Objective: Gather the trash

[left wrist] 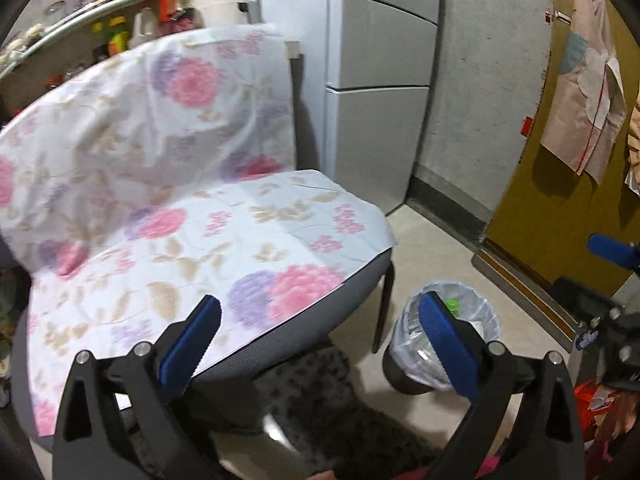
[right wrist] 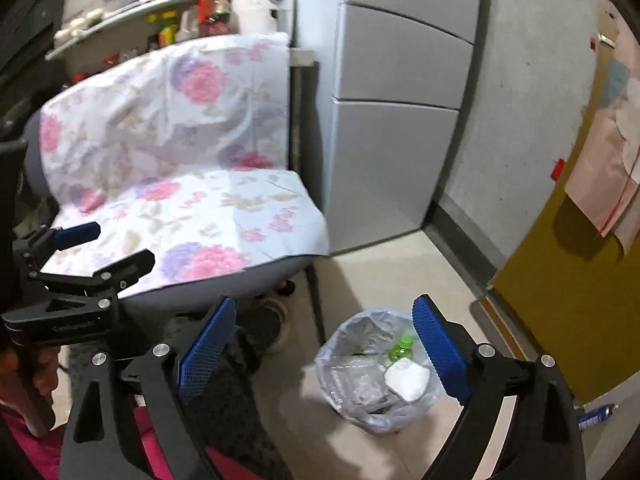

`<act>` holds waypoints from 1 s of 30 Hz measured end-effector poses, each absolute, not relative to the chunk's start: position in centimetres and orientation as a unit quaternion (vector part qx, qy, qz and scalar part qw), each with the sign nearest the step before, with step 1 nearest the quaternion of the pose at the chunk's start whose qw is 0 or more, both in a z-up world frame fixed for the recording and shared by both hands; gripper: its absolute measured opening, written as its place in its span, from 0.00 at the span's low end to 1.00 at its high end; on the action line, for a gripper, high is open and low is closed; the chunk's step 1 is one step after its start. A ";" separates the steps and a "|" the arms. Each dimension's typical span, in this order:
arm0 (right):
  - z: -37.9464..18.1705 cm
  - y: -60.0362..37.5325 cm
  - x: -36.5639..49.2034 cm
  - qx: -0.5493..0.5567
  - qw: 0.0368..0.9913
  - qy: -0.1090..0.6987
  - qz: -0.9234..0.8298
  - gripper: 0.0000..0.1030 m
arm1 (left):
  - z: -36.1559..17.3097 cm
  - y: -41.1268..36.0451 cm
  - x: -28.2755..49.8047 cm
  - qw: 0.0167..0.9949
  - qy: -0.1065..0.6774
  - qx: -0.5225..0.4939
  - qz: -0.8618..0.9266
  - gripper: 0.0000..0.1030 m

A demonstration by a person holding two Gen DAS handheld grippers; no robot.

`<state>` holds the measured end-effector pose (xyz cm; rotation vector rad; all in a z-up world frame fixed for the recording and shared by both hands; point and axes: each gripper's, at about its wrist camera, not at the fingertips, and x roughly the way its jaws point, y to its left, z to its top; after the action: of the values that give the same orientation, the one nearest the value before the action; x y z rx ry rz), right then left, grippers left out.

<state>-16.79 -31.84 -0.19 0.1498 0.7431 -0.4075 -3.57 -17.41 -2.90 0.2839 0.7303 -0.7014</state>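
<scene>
Faint embossed lettering runs along the left gripper (right wrist: pixel 86 240) body beside the flowered chair (right wrist: pixel 192 208), too blurred to read.

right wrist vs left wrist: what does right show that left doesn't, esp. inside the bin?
Right wrist only: the bin's contents from above, a green bottle, a white packet and clear plastic packaging; also the left gripper from the side, over the chair seat.

Left wrist only: a dark patterned rug under the chair, and orange trash at far right.

Both: the lined trash bin, floral-covered chair, grey fridge, yellow door. Both grippers are open and empty.
</scene>
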 end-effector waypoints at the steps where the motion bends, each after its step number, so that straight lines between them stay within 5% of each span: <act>1: 0.4 -31.6 -17.1 0.074 0.913 0.354 -0.188 0.87 | -2.4 -16.8 -3.8 0.868 0.347 0.137 -0.329 0.93; 30: 2.8 -30.6 -18.7 0.073 0.925 0.316 -0.199 0.88 | 0.7 -12.2 -5.9 0.883 0.345 0.115 -0.297 0.93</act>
<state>-18.73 -30.56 2.77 0.1497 0.6478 -0.4077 -5.90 -12.19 0.74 0.2400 0.7179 -0.6182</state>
